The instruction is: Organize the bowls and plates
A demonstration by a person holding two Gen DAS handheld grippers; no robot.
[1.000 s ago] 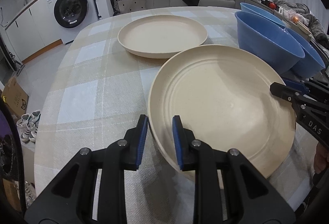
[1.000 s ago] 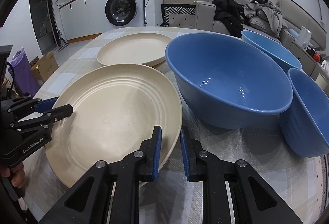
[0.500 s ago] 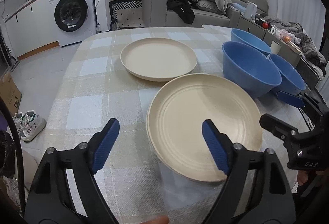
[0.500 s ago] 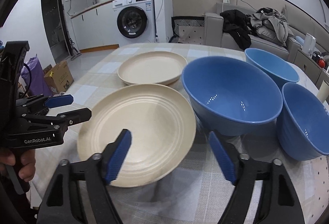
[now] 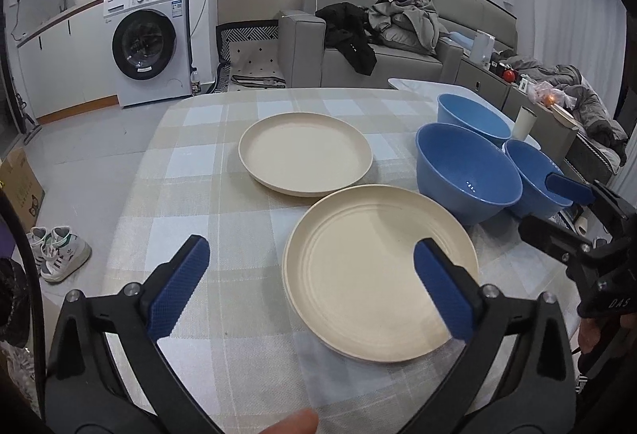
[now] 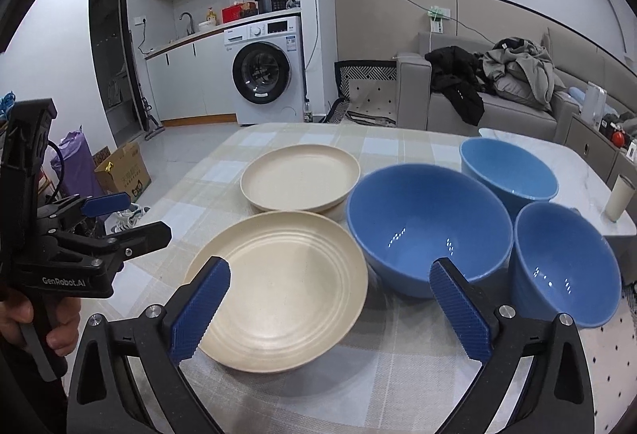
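From my left wrist camera, the left tool [image 5: 306,284] hangs above the near edge of the counter [image 5: 191,163], its 2 blue pads spread wide with nothing between them. The near plate [image 5: 380,270] lies flat on the checked cloth just ahead, the far plate [image 5: 305,158] behind it, their rims overlapping or touching; I cannot tell which. 3 blue bowls [image 5: 467,173] sit in a cluster to the right. The right tool [image 5: 561,211] juts in from the right edge, marked "DAS"; the rest of that lettering is cut off. A fingertip at the bottom edge is blurred.

From my right wrist camera, the right tool [image 6: 330,300] is equally wide open and empty, raised over the near plate [image 6: 278,288] and the largest bowl [image 6: 428,227]. The left tool [image 6: 127,215], gripped in a hand [image 6: 36,326] at the left, reads "GenRobot.AI". The washing machine's [image 6: 264,71] labels are too small to read.
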